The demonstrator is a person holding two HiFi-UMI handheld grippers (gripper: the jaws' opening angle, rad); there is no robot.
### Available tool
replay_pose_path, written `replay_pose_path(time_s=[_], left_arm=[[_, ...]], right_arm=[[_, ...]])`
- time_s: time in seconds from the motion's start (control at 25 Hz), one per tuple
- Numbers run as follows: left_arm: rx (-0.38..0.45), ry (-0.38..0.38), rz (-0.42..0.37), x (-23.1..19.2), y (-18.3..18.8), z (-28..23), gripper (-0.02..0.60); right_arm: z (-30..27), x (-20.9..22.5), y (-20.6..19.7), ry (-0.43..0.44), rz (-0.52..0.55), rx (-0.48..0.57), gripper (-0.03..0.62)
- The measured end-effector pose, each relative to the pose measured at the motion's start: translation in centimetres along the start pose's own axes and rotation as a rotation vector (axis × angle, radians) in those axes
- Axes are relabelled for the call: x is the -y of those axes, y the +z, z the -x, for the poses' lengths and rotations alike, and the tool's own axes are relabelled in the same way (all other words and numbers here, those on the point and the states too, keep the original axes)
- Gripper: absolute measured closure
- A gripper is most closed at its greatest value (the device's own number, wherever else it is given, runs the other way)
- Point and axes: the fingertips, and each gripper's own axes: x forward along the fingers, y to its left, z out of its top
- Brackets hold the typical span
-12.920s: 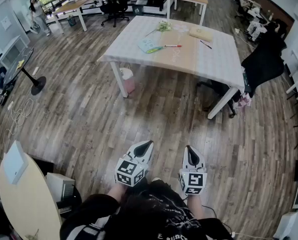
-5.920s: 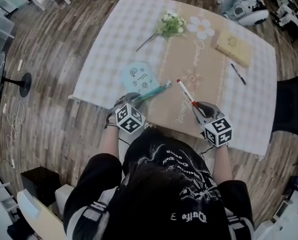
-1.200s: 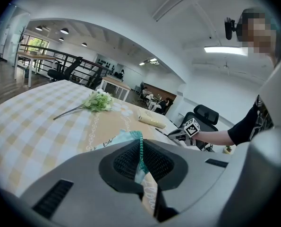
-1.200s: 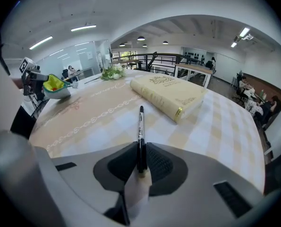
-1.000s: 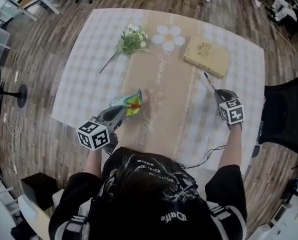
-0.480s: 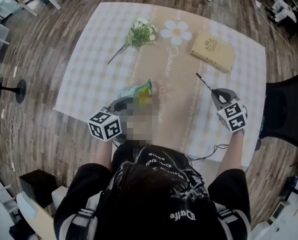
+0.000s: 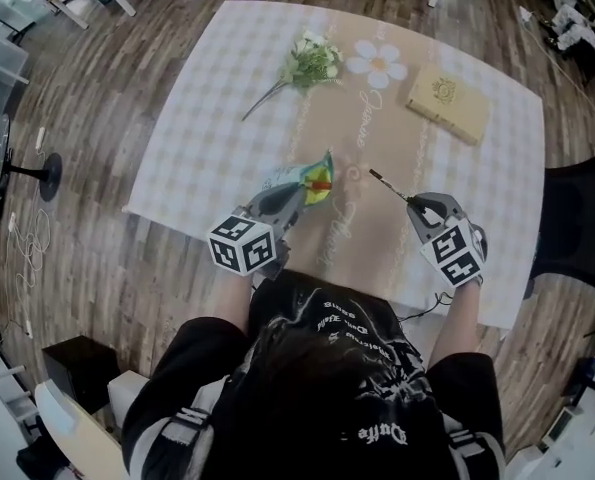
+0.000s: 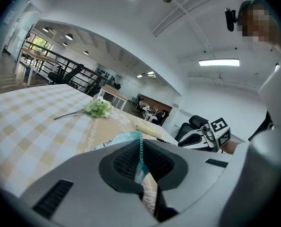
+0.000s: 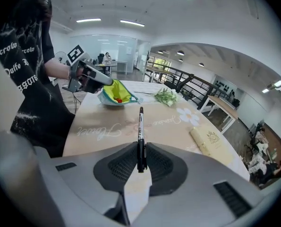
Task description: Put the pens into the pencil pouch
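The light blue pencil pouch (image 7: pixel 299 181) with a yellow-green lining is held up off the table by its teal zipper edge (image 8: pixel 140 150), on which my left gripper (image 7: pixel 285 200) is shut. In the right gripper view the pouch (image 9: pixel 115 93) gapes open with something red and something green inside. My right gripper (image 7: pixel 417 206) is shut on a black pen (image 7: pixel 389 186). The pen (image 9: pixel 141 135) sticks straight out from the jaws and points toward the pouch. A gap of tablecloth lies between pen tip and pouch.
A checked and tan tablecloth (image 7: pixel 217 98) covers the table. A sprig of white flowers (image 7: pixel 312 63) lies at the far left, a tan book (image 7: pixel 449 102) at the far right, a printed daisy (image 7: pixel 376 64) between them. A black chair (image 7: pixel 577 228) stands at the right.
My right gripper has carried the black pen from beside the book leftward and up, toward the pouch, rolling as it went. The left gripper has kept the pouch lifted and barely moved.
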Motion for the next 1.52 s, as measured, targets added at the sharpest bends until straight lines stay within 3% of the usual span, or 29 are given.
replay_pose_path(time_s=[0.44, 0.56, 1.0, 1.12, 1.36, 1.52], left_arm=[[-0.025, -0.054, -0.021, 0.9, -1.4, 0.3, 0.548], [-0.032, -0.06, -0.019, 0.9, -2.0, 0.8, 0.547], [-0.073, -0.134, -0.033, 2.1, -3.2, 1.3, 0.546], [-0.087, -0.189, -0.018, 3.0, -3.4, 1.2, 0.548], [-0.086, -0.409, 0.084, 5.6, -3.2, 1.2, 0.548], [-0.077, -0.425, 0.116, 5.3, -2.9, 1.2, 0.548]], right_arm=[[-3.6, -8.0, 5.0, 0.144, 0.132, -0.033, 0.526], [-4.7, -9.3, 6.0, 0.171, 0.122, -0.039, 0.526], [-7.3, -12.0, 10.0, 0.183, 0.151, -0.042, 0.526], [-7.6, -12.3, 10.1, 0.189, 0.17, -0.041, 0.526], [-8.0, -13.0, 10.5, 0.218, 0.214, -0.028, 0.525], [-8.5, -13.0, 10.9, 0.221, 0.211, -0.012, 0.522]])
